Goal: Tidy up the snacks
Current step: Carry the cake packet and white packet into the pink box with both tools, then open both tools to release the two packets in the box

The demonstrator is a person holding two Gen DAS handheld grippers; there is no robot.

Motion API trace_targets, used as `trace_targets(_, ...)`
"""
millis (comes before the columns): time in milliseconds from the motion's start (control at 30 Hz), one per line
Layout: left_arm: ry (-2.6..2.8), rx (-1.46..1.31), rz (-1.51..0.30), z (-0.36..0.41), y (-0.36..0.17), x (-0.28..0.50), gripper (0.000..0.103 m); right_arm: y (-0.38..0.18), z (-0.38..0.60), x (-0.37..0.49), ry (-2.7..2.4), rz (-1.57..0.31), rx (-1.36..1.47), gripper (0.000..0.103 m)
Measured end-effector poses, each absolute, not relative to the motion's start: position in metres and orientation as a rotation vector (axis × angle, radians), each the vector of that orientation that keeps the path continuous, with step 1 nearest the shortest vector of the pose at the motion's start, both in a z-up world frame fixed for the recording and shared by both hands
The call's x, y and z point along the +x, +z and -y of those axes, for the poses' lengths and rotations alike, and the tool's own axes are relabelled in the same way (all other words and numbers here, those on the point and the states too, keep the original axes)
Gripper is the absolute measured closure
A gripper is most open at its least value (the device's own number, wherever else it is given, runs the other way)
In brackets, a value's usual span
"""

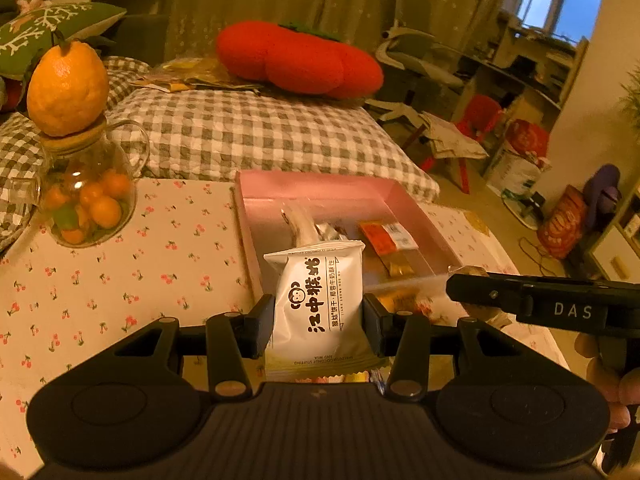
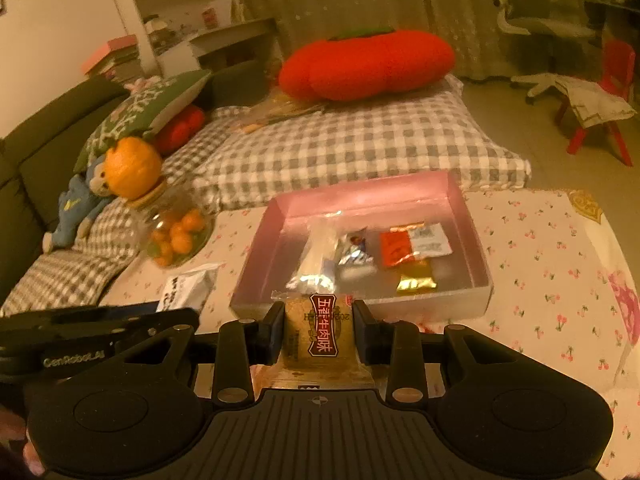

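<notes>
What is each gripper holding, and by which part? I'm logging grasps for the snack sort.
The left gripper clamps a white biscuit packet across its lower sides. The right gripper clamps a brown snack packet across its middle.

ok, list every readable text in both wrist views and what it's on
"DAS": side of the right gripper, seen from the left wrist.
"GenRobot.AI": side of the left gripper, seen from the right wrist; slightly blurred.
"江中猴姑": white snack packet, held by the left gripper; smaller print unreadable.
"五香牛肉味": red label on the brown snack packet, held by the right gripper.
Wrappers in the pink box: unreadable.
</notes>
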State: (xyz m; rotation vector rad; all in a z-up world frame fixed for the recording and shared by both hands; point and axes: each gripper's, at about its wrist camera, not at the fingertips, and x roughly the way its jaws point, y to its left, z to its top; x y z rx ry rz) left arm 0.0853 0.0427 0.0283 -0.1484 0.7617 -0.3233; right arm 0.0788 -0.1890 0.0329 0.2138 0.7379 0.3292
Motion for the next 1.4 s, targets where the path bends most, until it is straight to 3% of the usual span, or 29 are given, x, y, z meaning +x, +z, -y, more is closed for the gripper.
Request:
trace_targets(367,-0.321,-0.120,-0.766,-0.013,0.023,0.141,0.060,0.023,0.210,0.148,0.262,-0.795,0.292,0.070)
trace_targets(700,-0.364,-0.145,-0.903,0.019,-0.008,0.181,0.060,-0.007,0.226,0.196,0.205,-0.867,0.320,0.070)
trace_targets(1233,-0.342,-0.129,-0.988,0.027,-0.031,0.196,0.060,-0.025,0.224,0.205,0.177,-0.956,0.270,0.070)
trace_targets(1400,-0.330,-0.135,-0.958,0.024,-0.027,0.192,0.058,-0.021,0.223,0.203,0.183,-0.939,0.270,0.066)
